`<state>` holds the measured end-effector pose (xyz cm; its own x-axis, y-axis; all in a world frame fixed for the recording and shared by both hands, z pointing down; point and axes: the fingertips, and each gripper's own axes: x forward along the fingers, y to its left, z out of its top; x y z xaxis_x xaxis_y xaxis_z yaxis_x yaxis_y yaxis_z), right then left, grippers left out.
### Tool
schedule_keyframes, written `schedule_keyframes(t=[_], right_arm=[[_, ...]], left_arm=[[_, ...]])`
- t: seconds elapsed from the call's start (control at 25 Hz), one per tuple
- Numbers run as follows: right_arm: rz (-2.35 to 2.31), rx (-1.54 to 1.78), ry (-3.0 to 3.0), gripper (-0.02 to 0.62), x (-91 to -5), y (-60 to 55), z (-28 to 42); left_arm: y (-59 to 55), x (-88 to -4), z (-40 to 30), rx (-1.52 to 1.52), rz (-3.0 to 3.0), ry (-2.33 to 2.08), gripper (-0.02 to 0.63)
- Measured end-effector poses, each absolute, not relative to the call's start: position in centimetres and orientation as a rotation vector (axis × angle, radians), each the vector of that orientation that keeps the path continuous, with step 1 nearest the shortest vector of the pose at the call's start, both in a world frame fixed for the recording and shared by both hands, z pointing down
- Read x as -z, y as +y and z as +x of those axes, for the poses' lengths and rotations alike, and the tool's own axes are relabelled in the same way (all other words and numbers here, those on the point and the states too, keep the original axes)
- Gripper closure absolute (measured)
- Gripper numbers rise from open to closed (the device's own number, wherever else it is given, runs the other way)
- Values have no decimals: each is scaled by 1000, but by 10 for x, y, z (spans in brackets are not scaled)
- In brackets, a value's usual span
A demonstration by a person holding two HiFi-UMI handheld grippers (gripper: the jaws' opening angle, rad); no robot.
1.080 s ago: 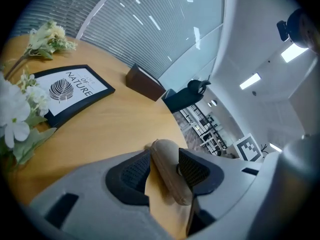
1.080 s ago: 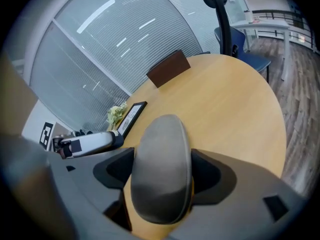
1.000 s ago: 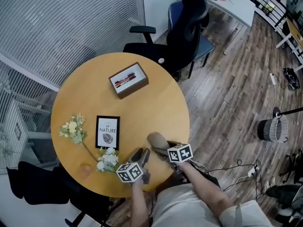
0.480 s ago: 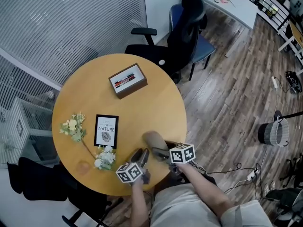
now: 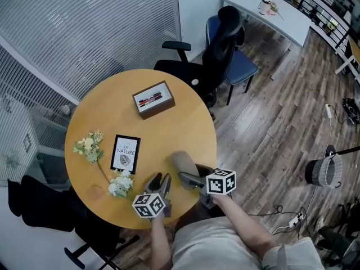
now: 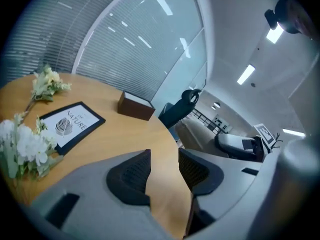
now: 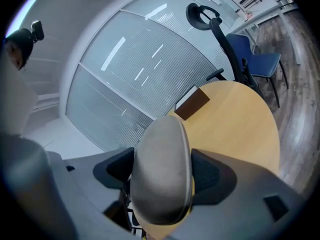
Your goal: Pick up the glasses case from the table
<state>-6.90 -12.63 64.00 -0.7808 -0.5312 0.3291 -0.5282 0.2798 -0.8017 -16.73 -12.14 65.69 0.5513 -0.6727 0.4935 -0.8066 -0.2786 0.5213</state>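
My right tongs (image 5: 188, 176) pinch the glasses case (image 7: 162, 174): a pad presses each long side and its rounded grey end sticks out past the tips. It sits over the near right part of the round table (image 5: 180, 122), just inside the rim, with the wooden floor (image 5: 270, 122) open beyond that edge. My left tongs (image 5: 159, 180) hover over the table's near edge, just left of the case, jaws spread a little with only bare tabletop showing in the gap.

The table's middle and right side are bare, so there is free room there. Toward its left side lie a framed card (image 5: 125, 153) and two flower sprigs (image 5: 90, 148), one at the card's near corner, close to my left tongs. A wooden box (image 5: 153, 99) sits near the table's far edge, and an office chair (image 5: 219, 44) stands just past that rim.
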Motion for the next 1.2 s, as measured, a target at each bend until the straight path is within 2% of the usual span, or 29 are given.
schedule_keyframes(t=[0.12, 0.2, 0.28, 0.36, 0.44, 1.2], right_arm=[[-1013, 1515, 2537, 244, -624, -126, -55], [-997, 1490, 2538, 242, -616, -125, -47], [-978, 1477, 2522, 242, -609, -123, -41], [-958, 1469, 2512, 242, -603, -119, -37], [-936, 1465, 2508, 242, -600, -114, -34], [-772, 1479, 2400, 242, -597, -55, -5]], left_arm=[[-121, -638, -161, -271, 2102, -1253, 437], [-117, -628, -154, -286, 2139, -1285, 462], [-111, -619, -145, -283, 2167, -1289, 534], [-104, -612, -136, -285, 2185, -1297, 579], [-96, -607, -128, -296, 2193, -1304, 597], [-30, -588, -86, -300, 2240, -1370, 597]])
